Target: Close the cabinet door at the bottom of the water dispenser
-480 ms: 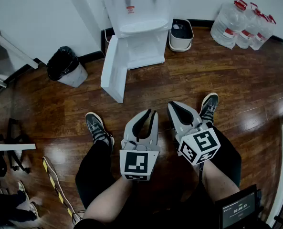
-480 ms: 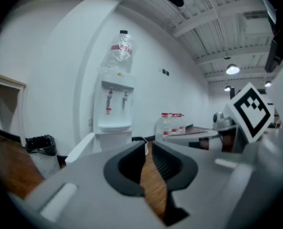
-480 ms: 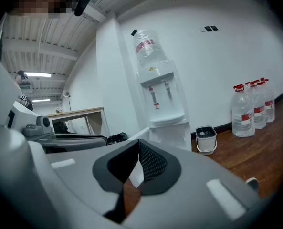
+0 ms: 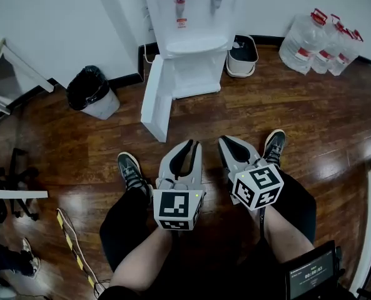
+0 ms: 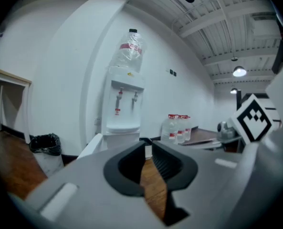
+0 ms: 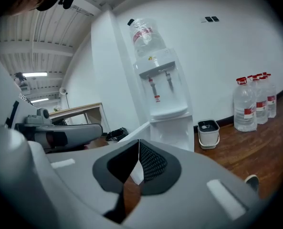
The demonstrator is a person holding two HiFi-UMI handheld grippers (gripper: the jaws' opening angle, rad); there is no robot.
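Since half a second ago the water dispenser [image 4: 194, 36] and its cabinet door [image 4: 155, 99] have slid a little lower and to the right in the head view, and the person's left shoe [image 4: 131, 169] has shifted slightly. This suggests the person is edging toward the dispenser. Nothing about the door itself has changed. It still stands swung wide open from the bottom of the dispenser, its free edge pointing out over the wooden floor [image 4: 310, 117] toward the person. The closing step looks not yet begun, and the approach is the work in hand.

The left tongs [image 4: 191, 144] are held in front of the person's knees, well apart from the door. In the left gripper view their tips meet, with only floor visible through the hollow behind them, so they are closed on nothing. The right tongs [image 4: 224, 141] sit just beside them and are also pressed together and empty.

A black-lined bin [image 4: 92, 92] stands left of the dispenser. A white bucket [image 4: 242, 56] and spare water bottles [image 4: 323, 33] stand to its right, all clear of the door's swing back.
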